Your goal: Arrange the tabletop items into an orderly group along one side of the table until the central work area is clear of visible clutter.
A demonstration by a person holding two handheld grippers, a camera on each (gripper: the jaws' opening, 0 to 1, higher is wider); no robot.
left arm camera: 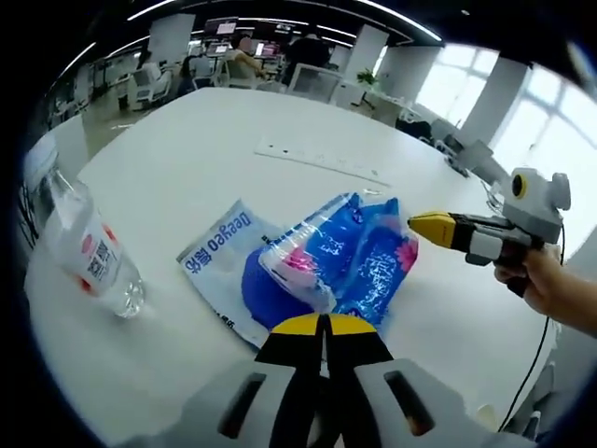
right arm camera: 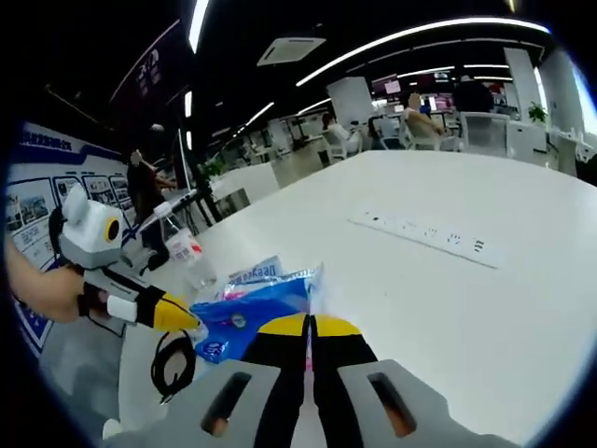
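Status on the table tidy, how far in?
Early. Done: nothing grouped. The water bottle lies apart from the blue packets. In hand: both the left gripper and right gripper look shut at the blue packets. Left: bottle and packets need lining up along one side.

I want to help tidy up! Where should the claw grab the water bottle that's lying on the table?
Probably around the middle of the water bottle, near its label, closing across its narrow width. It lies on its side on the white table, so coming down from above suits it; grabbing near an end could let the round, clear body roll or slip.
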